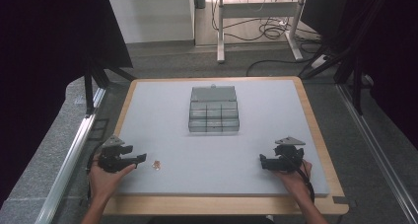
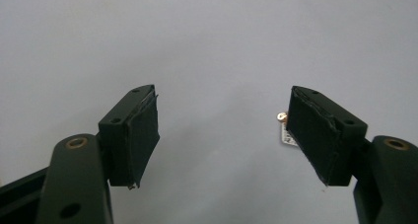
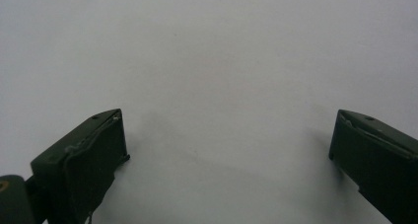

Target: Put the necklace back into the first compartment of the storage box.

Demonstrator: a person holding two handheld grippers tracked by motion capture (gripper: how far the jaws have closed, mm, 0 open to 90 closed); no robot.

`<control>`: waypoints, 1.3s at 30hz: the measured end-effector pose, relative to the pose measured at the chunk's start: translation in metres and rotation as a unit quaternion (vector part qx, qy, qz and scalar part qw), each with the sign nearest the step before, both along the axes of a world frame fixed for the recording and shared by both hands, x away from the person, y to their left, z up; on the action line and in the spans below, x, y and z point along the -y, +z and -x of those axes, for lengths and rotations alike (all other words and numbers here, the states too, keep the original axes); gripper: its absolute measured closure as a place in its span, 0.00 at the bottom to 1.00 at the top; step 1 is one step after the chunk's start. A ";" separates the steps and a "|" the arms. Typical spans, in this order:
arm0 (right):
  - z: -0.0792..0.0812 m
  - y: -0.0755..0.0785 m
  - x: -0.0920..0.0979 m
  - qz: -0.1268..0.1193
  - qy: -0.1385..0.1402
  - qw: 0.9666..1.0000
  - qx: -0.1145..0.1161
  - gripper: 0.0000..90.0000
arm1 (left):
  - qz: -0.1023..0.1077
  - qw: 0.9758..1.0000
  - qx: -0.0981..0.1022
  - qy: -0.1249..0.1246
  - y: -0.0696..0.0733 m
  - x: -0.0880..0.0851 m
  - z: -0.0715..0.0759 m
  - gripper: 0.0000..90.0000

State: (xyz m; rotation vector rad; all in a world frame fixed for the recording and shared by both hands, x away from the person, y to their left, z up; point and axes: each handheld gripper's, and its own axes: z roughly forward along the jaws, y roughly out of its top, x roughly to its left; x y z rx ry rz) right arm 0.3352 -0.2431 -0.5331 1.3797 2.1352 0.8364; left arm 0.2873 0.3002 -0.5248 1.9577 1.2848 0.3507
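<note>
A small brass-coloured part (image 1: 156, 165) lies on the grey mat near the front left. My left gripper (image 1: 141, 159) rests just to its left, jaws open and empty, pointing toward it. In the left gripper view the small part (image 2: 283, 128) peeks out beside the right jaw, with a white tag on it. My right gripper (image 1: 262, 162) rests on the mat at the front right, jaws wide apart with nothing between them (image 3: 224, 150). A clear plastic compartment box (image 1: 213, 110) with its lid up stands at the middle of the mat, far from both grippers.
The grey mat (image 1: 256, 135) covers a wooden table with a light rim (image 1: 318, 130). Metal rails run along both sides of the table. A desk frame and cables stand on the floor beyond the far edge.
</note>
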 end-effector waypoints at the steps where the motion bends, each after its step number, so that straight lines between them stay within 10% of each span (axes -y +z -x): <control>1: 0.000 0.000 0.001 0.000 0.004 1.000 -0.001 0.01 | 0.000 1.000 -0.001 0.001 0.000 -0.001 0.000 0.32; 39: 0.005 0.000 0.003 0.000 0.006 1.000 0.004 0.03 | -0.018 1.000 -0.001 0.006 0.012 -0.009 0.011 0.33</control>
